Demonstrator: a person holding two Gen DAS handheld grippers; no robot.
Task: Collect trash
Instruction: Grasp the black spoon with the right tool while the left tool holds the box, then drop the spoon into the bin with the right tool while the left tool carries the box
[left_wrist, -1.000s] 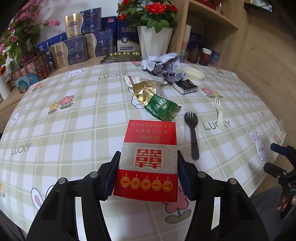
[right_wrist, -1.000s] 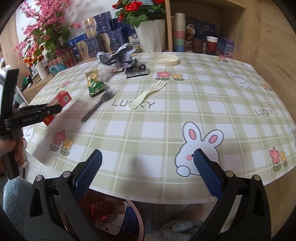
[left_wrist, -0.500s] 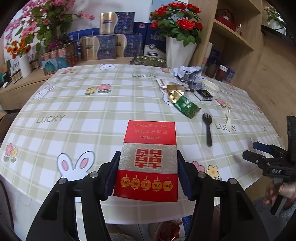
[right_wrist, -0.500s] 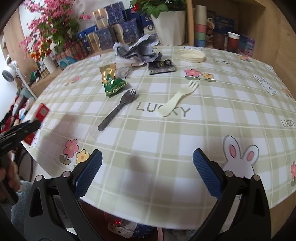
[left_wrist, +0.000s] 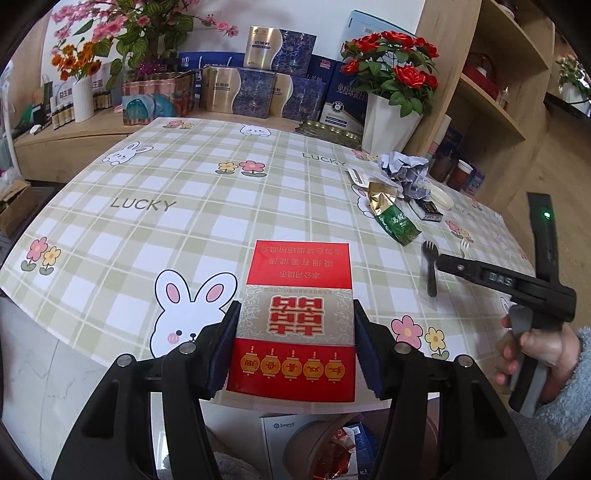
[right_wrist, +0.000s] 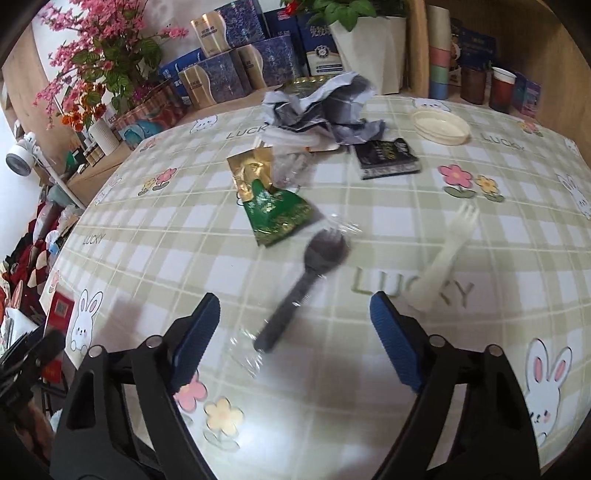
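Above checked tablecloth (left_wrist: 155, 177), left gripper (left_wrist: 293, 347) clamping red packet (left_wrist: 295, 325); right gripper (right_wrist: 293, 332) wide.

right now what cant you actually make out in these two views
- Trash bin under the table, left wrist view: the table edge, red pack and left tool hide most of it, so how full it is cannot be told.
- Black fork, right wrist view: motion blur hides the tines and whether its clear wrapper is sealed.
- Small black box, right wrist view: print too small to read.
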